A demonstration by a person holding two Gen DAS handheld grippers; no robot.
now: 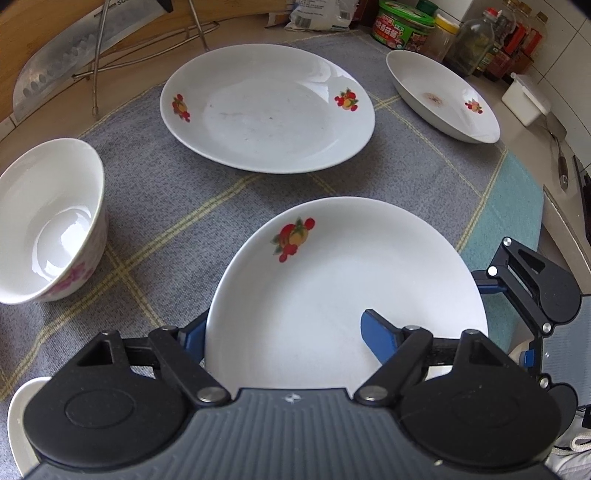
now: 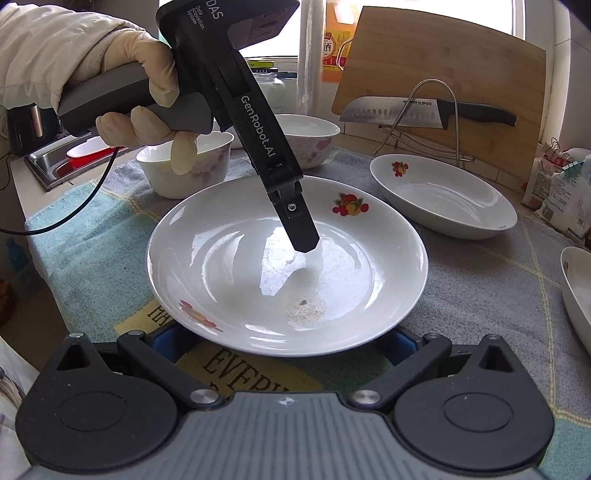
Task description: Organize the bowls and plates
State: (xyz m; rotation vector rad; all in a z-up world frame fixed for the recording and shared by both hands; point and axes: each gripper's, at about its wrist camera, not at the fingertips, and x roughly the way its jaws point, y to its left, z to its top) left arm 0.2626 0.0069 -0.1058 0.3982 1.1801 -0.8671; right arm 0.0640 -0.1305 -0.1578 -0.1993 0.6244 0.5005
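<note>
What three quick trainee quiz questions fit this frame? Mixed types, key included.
1. True or false: the right gripper is shut on a bowl.
2. The plate between the fingers of the left gripper bears a print of: A fish, B fruit, C stripes.
3. What lies across the wire rack?
Key: 1 false, it is open; 2 B; 3 the knife.

near plate (image 1: 332,295) near rim hidden behind gripper body, right-edge plate (image 2: 576,291) cut off, jar labels (image 1: 402,27) unreadable
</note>
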